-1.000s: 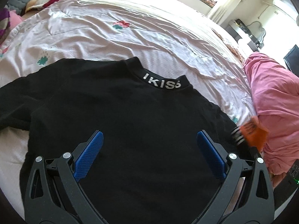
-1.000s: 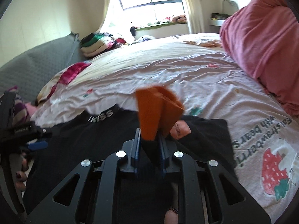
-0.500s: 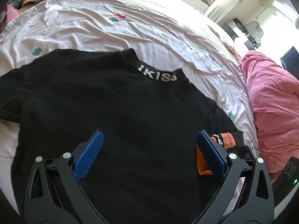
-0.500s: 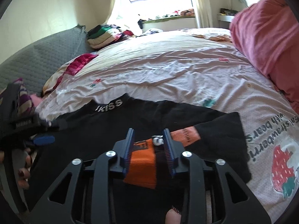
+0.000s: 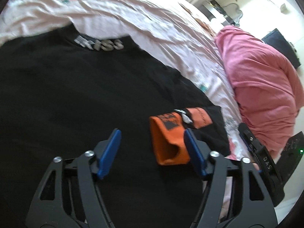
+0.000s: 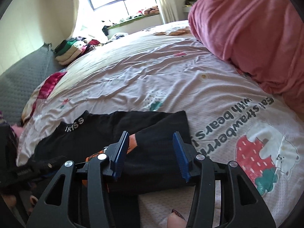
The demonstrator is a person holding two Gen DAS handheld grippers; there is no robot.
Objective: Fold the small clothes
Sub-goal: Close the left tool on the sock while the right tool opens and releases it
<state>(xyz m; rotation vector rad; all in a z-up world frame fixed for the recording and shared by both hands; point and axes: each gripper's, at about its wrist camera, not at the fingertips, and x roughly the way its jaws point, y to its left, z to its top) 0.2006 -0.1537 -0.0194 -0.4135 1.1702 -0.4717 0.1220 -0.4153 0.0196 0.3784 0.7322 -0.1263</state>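
The black top (image 5: 79,98) lies spread on the pale printed bedsheet (image 6: 171,72), filling the lower left of the left wrist view, its lettered collar (image 5: 98,44) toward the upper left. One sleeve is folded in across the body, its orange cuff (image 5: 169,140) sitting at lower centre, right against the left gripper (image 5: 152,152), whose jaws stand apart and hold nothing. The right gripper (image 6: 150,152) hangs over the folded sleeve at lower centre of its own view, jaws likewise apart and empty. The left view is smeared, so I can't quite tell whether the cuff lies flat. To my eye, the sleeve fold wants pressing smooth with its edge kept straight, before the other sleeve is taken by its cuff and brought across to match.
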